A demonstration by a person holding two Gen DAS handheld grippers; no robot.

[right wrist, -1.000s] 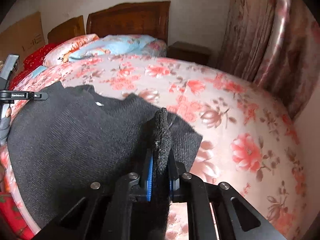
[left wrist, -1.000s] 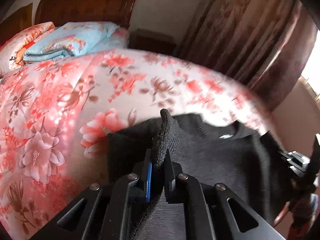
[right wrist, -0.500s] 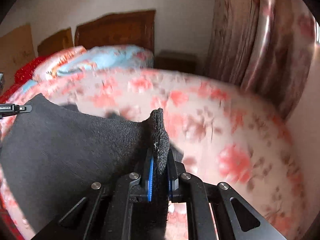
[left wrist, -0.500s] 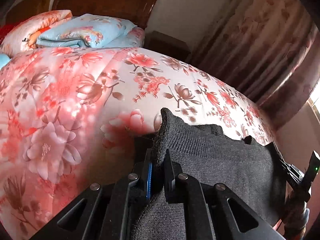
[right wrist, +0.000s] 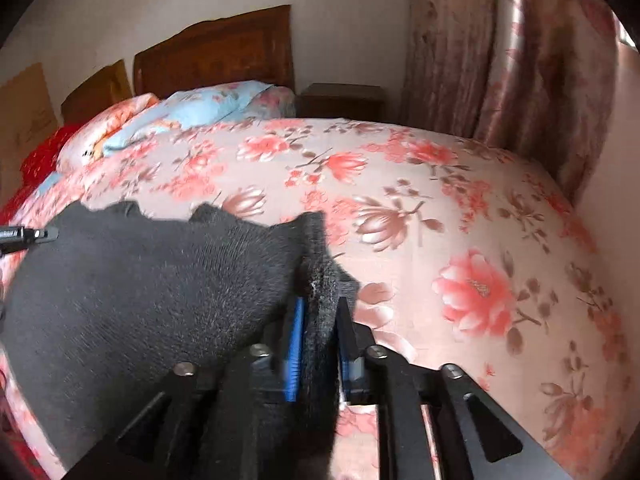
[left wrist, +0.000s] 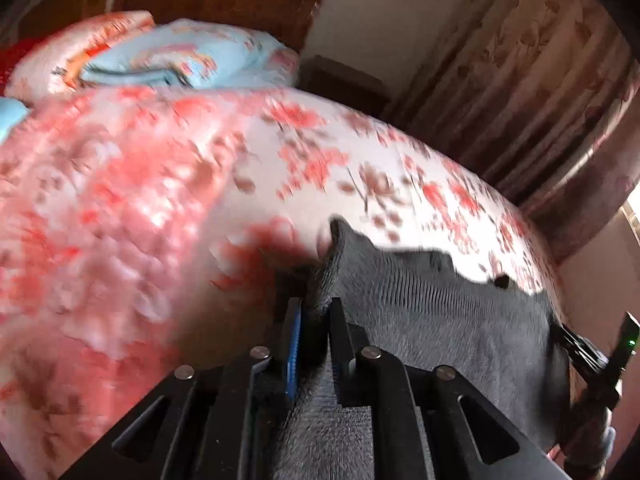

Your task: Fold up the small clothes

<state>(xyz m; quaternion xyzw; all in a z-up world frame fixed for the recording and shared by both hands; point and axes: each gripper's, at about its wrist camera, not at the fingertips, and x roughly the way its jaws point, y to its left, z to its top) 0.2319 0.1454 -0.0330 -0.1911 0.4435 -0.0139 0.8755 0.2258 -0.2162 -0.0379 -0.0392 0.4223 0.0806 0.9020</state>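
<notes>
Sweater [left wrist: 440,312] dropped lower onto quilt [right wrist: 440,200] | left tongs [left wrist: 316,312] opening — knit between | right tongs [right wrist: 320,312] clamped — sweater corner

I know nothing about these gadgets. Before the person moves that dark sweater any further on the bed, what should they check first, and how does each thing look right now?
1. Left gripper has cloth between its fingers: ok, though its jaws are opening, so the hold may be loosening.
2. Right gripper shut on a fold of the black sweater: ok.
3. Sweater spread between the two grippers without bunching: ok, it looks fairly flat.
4. Floral bedspread beyond the sweater bare enough to lay it down: ok.
5. Sleeves tucked in neatly: cannot tell, they are not visible.
</notes>
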